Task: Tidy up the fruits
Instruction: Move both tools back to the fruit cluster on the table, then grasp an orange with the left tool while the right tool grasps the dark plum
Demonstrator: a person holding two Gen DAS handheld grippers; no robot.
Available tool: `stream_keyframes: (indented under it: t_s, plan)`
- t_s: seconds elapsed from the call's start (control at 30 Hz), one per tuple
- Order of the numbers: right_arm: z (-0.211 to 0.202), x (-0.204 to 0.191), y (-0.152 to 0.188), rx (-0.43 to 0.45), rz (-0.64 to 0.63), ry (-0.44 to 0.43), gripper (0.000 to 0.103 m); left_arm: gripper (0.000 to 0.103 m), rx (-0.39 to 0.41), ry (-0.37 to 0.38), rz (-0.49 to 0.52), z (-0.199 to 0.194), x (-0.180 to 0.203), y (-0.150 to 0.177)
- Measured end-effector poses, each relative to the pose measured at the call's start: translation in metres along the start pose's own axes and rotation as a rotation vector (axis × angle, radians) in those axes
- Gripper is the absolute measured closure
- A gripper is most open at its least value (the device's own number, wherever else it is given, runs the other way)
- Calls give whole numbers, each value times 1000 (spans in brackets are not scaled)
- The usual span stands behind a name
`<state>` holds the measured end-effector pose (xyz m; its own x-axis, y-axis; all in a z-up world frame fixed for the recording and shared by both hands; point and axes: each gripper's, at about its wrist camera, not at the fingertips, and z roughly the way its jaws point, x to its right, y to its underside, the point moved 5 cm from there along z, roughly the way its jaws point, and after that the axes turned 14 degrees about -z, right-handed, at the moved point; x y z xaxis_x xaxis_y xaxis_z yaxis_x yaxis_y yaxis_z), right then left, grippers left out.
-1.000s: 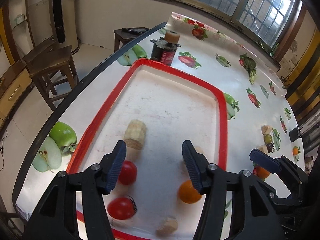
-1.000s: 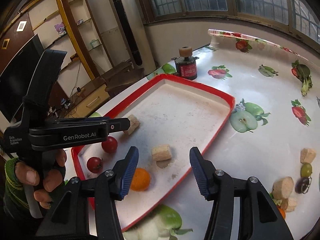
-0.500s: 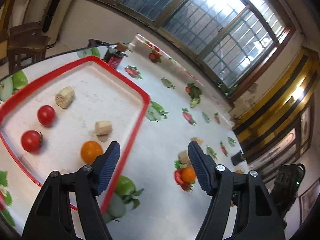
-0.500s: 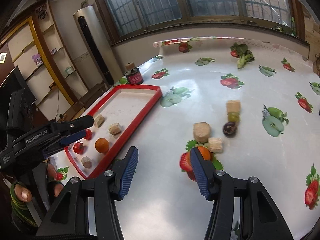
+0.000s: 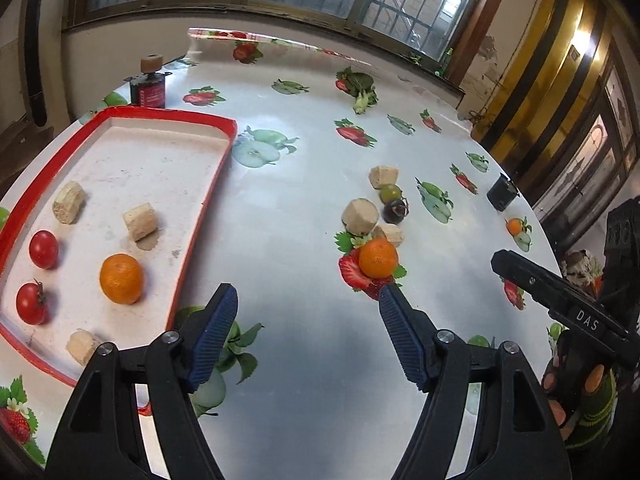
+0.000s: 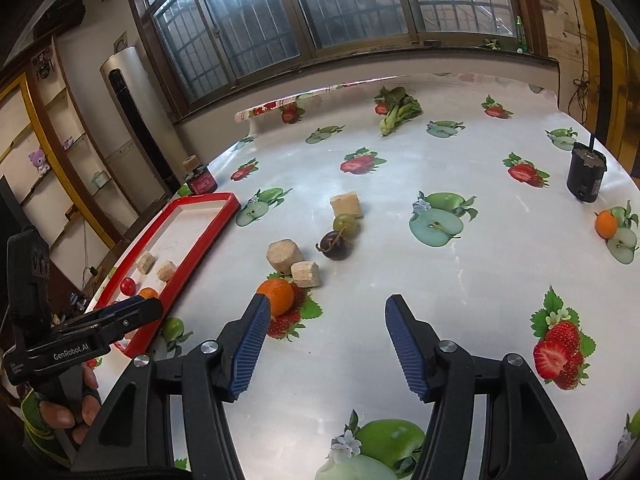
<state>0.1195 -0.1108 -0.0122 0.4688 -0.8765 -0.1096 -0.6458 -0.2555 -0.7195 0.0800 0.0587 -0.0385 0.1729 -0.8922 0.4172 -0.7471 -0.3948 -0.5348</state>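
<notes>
A red-rimmed white tray [image 5: 208, 184] at the left holds an orange [image 5: 120, 279], two tomatoes [image 5: 43, 243] and several beige chunks. On the fruit-print tablecloth lie another orange [image 5: 378, 258], beige chunks [image 5: 360, 217], a green grape [image 5: 391, 192] and a dark plum [image 5: 395, 211]. My left gripper [image 5: 308, 296] hovers open and empty over bare cloth between tray and cluster. My right gripper [image 6: 327, 304] is opening with nothing between its fingers. The loose orange [image 6: 276, 295] sits just past its left fingertip, with plum [image 6: 336, 245] and grape [image 6: 345, 223] beyond.
A small orange [image 6: 606, 223] and a black pot [image 6: 586, 176] stand far right near the table edge. A dark jar with a cork top [image 5: 149, 88] stands behind the tray. A gloved hand holds the other gripper [image 6: 100, 328] at the left.
Both views have swung right, from over the tray to the loose fruit on the cloth. The left jaws have spread wider, and the right jaws have widened a little.
</notes>
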Motion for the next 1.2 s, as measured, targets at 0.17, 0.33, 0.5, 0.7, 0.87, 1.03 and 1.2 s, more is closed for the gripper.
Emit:
stream_keyframes:
  t_s: [0.17,0.33,0.5,0.7,0.87,1.03,1.2]
  plan:
    - [7,3,2,-12,-8,-2,41,30,-43,-9,41,14,14,6]
    - [22,6,-5,-31,-28,-4,41,30,-70,8,91,27,31,3]
    - [39,10,-19,-41,-50,-10,41,30,-99,29,128,44,46,0]
    - [75,16,-30,-89,-62,-34,44,30,-132,49,184,63,57,2]
    - [108,12,-32,-146,-74,-59,49,30,-161,48,197,77,59,4]
    - [131,11,-30,-177,-77,-56,70,30,-172,41,204,94,64,0]
    - [122,21,-26,-167,-48,-70,78,33,-146,37,223,105,66,-5]
